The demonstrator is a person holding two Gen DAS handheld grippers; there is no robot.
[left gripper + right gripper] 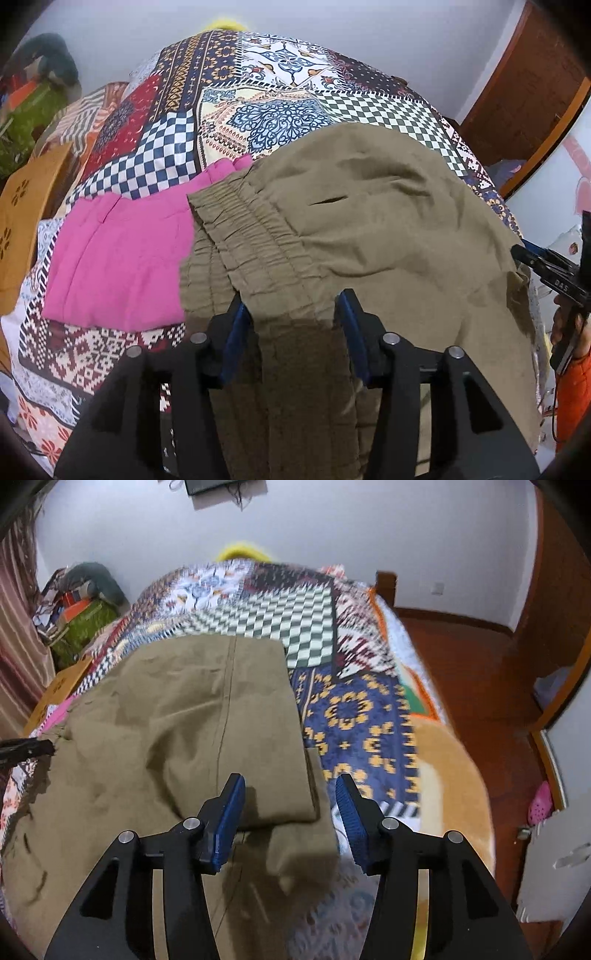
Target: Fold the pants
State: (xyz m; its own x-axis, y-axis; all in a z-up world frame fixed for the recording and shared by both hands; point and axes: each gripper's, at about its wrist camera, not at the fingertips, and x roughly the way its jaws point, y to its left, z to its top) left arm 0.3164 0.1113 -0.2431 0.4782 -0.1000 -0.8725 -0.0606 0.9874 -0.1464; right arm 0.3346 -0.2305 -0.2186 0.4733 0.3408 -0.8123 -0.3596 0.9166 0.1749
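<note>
Olive-khaki pants (369, 229) lie on the patterned bedspread (258, 96), their elastic waistband (243, 229) toward my left gripper. My left gripper (293, 306) is open, its jaws either side of the waistband fabric, just above it. In the right wrist view the pants (177, 720) are folded over, with a seam running up the top layer. My right gripper (290, 790) is open above the folded edge at the pants' right side. The right gripper also shows at the right edge of the left wrist view (543, 266).
Folded pink trousers (118, 254) lie left of the khaki pants. An orange-brown cloth (26, 221) and a pile of bags (85, 605) sit at the bed's left. Wooden floor (461, 672) and a pink slipper (541, 805) lie right of the bed.
</note>
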